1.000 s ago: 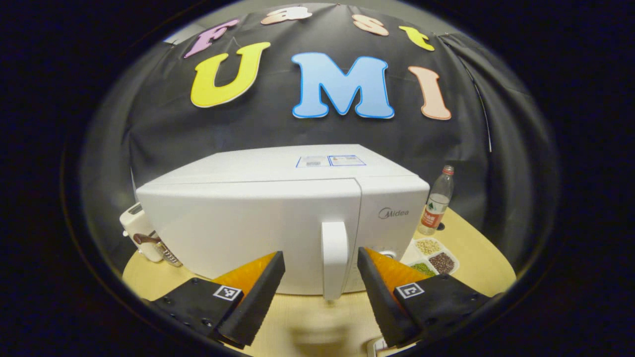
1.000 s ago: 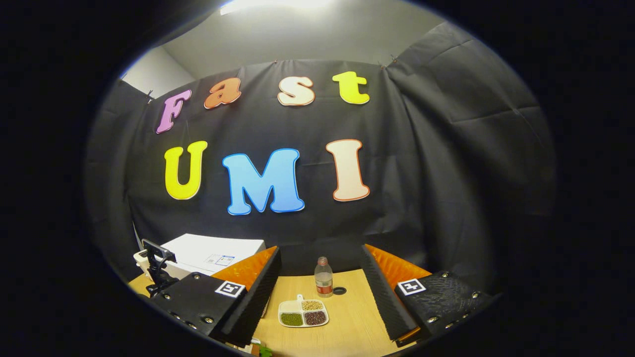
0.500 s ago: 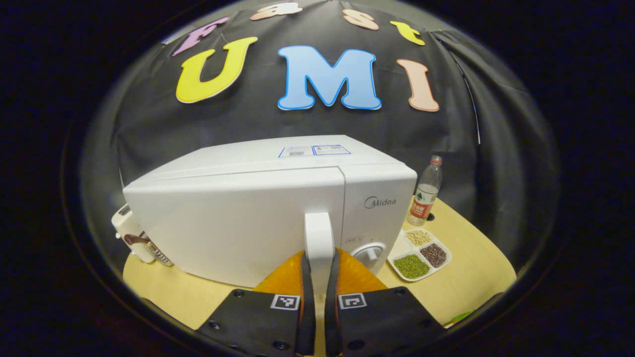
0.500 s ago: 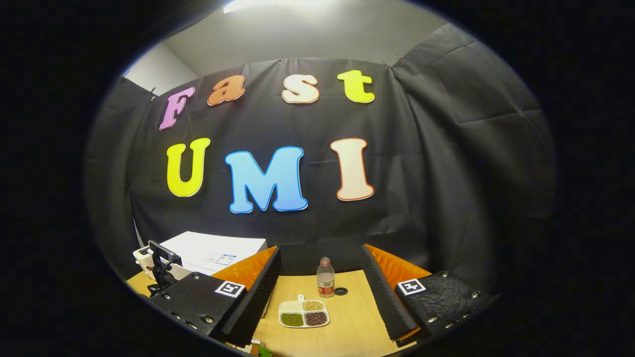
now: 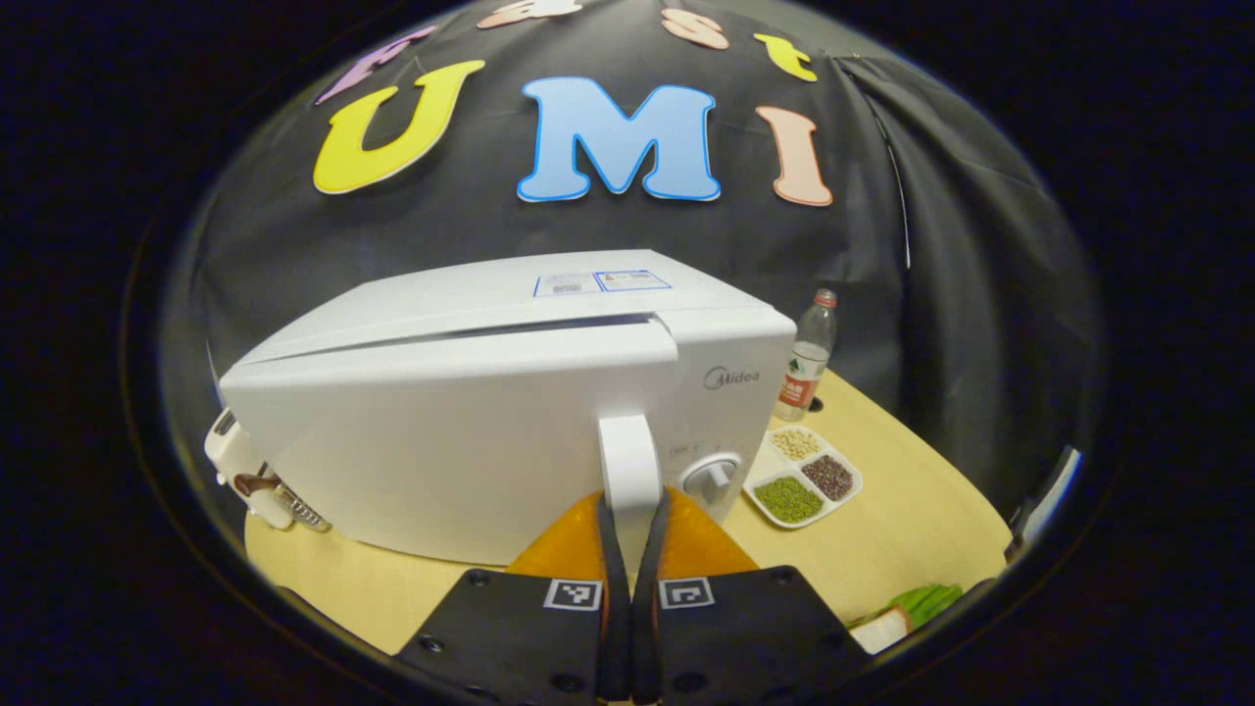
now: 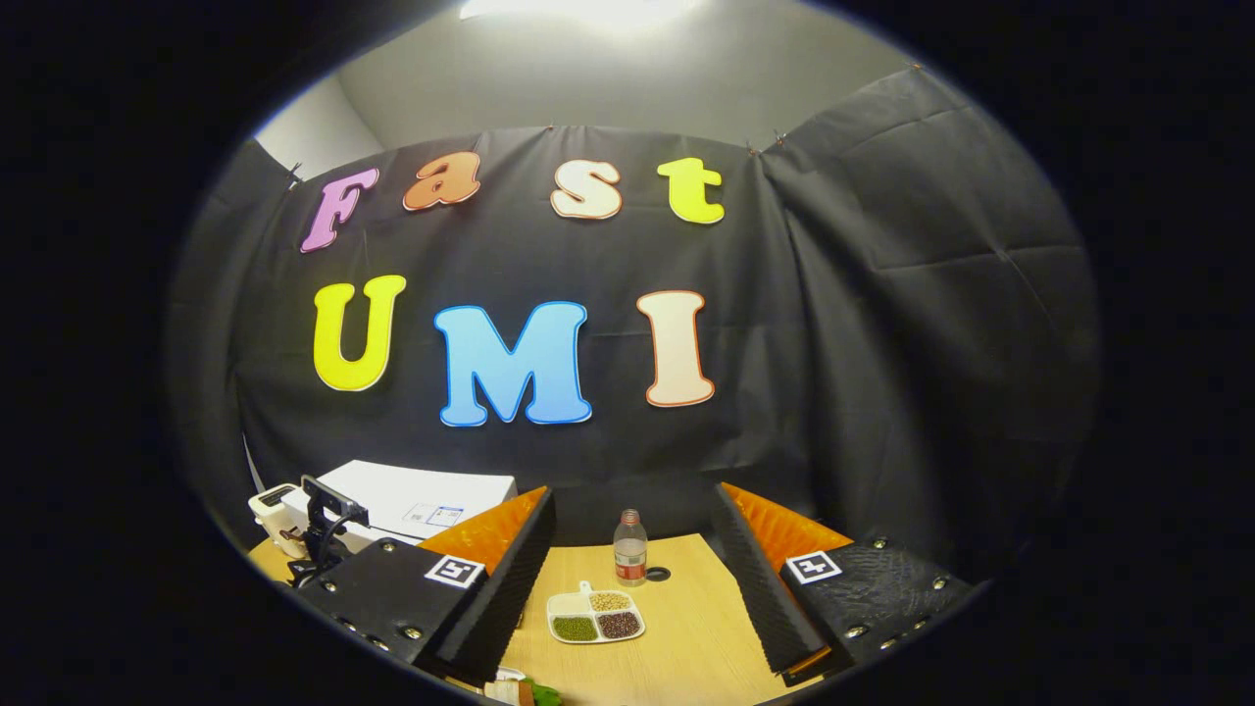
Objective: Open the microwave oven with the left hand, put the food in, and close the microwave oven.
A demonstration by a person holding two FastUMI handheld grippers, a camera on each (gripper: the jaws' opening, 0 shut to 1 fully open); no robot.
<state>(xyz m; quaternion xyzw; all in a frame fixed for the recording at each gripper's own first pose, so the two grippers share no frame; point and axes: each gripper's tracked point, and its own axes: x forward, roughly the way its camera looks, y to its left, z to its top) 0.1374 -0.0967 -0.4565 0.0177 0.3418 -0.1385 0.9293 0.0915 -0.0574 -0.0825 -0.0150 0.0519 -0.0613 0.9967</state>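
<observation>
In the left gripper view, your left gripper (image 5: 630,534) is clamped on the white handle (image 5: 629,461) of the microwave (image 5: 471,431), both fingers pressed against its lower end. The door (image 5: 431,441) stands slightly ajar, a dark gap running along its top edge. The oven sits on a pale wooden table (image 5: 912,529) before black cloth walls. Ahead and right of the gripper, a divided dish of beans (image 5: 802,477) lies beside the microwave's dial (image 5: 710,478), with a plastic bottle (image 5: 806,356) farther back. A small cream appliance (image 5: 245,471) peeks out at the oven's far left.

In the right gripper view, your right gripper (image 6: 632,559) hangs with its fingers wide apart, holding nothing. Between them, on the table, lie the dish (image 6: 595,618) and, just beyond, the bottle (image 6: 629,547). To the left you see the microwave's top (image 6: 412,500), under a grey ceiling and bright lamp.
</observation>
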